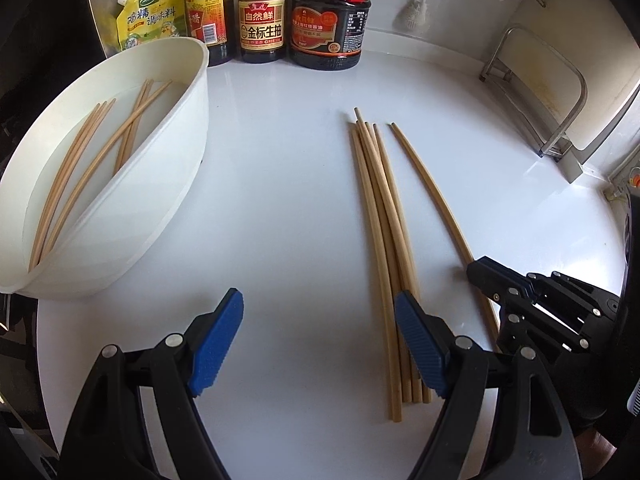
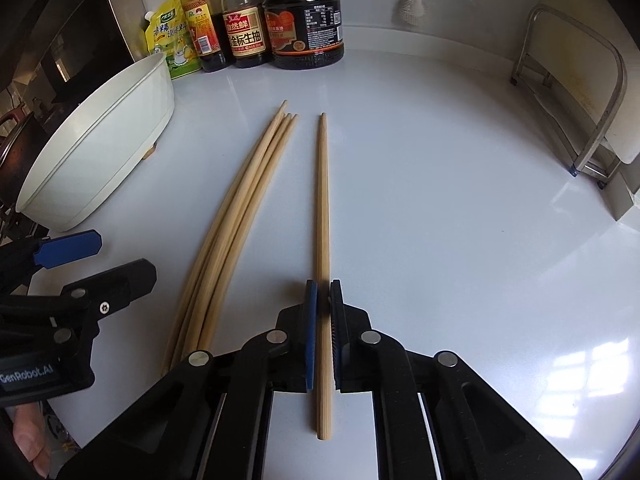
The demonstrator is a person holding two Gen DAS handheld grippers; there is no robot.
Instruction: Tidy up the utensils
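A bundle of several wooden chopsticks (image 1: 380, 220) (image 2: 240, 208) lies on the white counter. Just to its right lies a single chopstick (image 1: 432, 192) (image 2: 323, 200), and my right gripper (image 2: 323, 292) (image 1: 480, 268) is shut on it near its thick end. My left gripper (image 1: 318, 300) (image 2: 104, 258) stands open low over the counter. Its right finger (image 1: 420, 340) rests over the near ends of the bundle, and nothing is between its pads. A white oval tub (image 1: 160, 208) (image 2: 100, 160) at the left holds several more chopsticks (image 1: 80, 176).
Sauce bottles (image 1: 262, 20) (image 2: 244, 28) and a yellow seasoning pouch (image 1: 152, 12) line the back wall. A brush (image 1: 412, 12) hangs beside them. A metal rack with a cutting board (image 1: 540, 100) (image 2: 580, 92) stands at the right. A hand (image 2: 28, 440) shows at the lower left.
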